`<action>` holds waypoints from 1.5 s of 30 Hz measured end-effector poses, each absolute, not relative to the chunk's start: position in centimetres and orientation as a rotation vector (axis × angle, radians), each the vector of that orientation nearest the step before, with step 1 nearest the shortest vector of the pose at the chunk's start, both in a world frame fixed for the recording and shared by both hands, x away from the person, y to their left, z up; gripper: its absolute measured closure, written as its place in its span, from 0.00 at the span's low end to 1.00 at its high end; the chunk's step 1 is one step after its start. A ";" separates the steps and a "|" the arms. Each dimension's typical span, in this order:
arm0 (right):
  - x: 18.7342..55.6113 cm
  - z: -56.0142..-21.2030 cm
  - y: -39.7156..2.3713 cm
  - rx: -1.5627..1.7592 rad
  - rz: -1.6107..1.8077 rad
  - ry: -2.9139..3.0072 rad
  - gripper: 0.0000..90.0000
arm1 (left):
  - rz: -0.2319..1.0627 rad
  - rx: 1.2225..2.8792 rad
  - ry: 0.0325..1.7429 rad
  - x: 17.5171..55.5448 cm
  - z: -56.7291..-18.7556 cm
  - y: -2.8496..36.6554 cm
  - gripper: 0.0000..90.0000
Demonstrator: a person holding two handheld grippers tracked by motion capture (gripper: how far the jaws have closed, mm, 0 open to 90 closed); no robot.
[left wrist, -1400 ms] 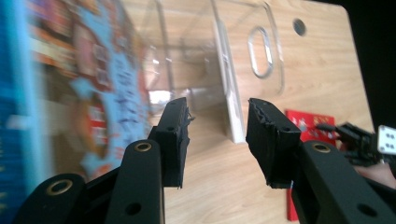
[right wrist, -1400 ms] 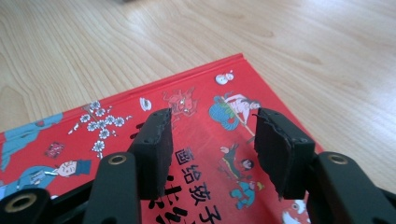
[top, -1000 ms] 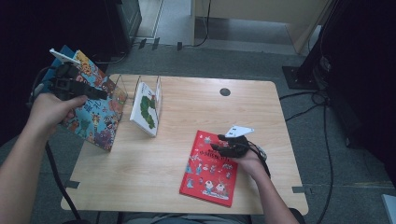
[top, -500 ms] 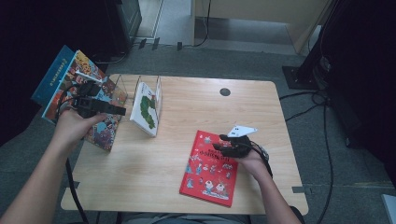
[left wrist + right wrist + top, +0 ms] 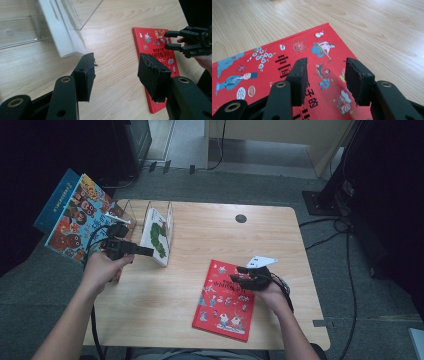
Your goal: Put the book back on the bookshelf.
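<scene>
Step judged: colourful book (image 5: 75, 220) leaned in clear rack (image 5: 131, 210) at bench (image 5: 210, 225) left edge; red book (image 5: 224, 301) next. Left tongs (image 5: 145, 251) had just been opening, jaws wide, nothing between, near white book (image 5: 157, 235). Right tongs (image 5: 234, 274) had just been closing, half open over red book's top, pads not pressing. Red book lay flat, bench front right: glossy red cover, cartoon figures, black characters. Next move likely called for pinching its edge, then lifting.

A book (image 5: 223, 300) lies on the table (image 5: 210, 235), right of the rack (image 5: 150, 215).
</scene>
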State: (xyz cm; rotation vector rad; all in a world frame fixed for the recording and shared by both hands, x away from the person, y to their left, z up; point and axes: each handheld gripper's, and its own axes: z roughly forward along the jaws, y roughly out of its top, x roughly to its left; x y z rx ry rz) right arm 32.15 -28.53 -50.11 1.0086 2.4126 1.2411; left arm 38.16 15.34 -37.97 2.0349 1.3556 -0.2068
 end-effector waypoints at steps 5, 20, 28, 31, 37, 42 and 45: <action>31.8 -50.3 -29.0 1.037 1.225 2.413 0.59 | -0.211 2.060 1.318 37.9 -38.9 13.6 0.53; 30.4 -50.9 -30.7 1.094 1.193 2.393 0.61 | -0.259 2.138 1.198 37.3 -42.5 9.1 0.76; 29.7 -51.2 -31.6 1.138 1.181 2.381 0.66 | -0.274 2.152 1.134 37.4 -43.8 7.3 0.90; 29.4 -51.2 -32.1 1.155 1.181 2.368 0.68 | -0.293 2.157 1.121 37.5 -44.5 6.6 0.93; 28.6 -51.3 -33.0 1.183 1.181 2.342 0.73 | -0.310 2.180 1.084 37.6 -45.8 5.1 1.00; 27.8 -51.3 -33.7 1.211 1.174 2.323 0.79 | -0.347 2.185 1.076 37.5 -47.3 4.0 1.00; 27.4 -51.4 -34.0 1.226 1.161 2.321 0.82 | -0.357 2.194 1.063 37.4 -47.7 3.2 1.00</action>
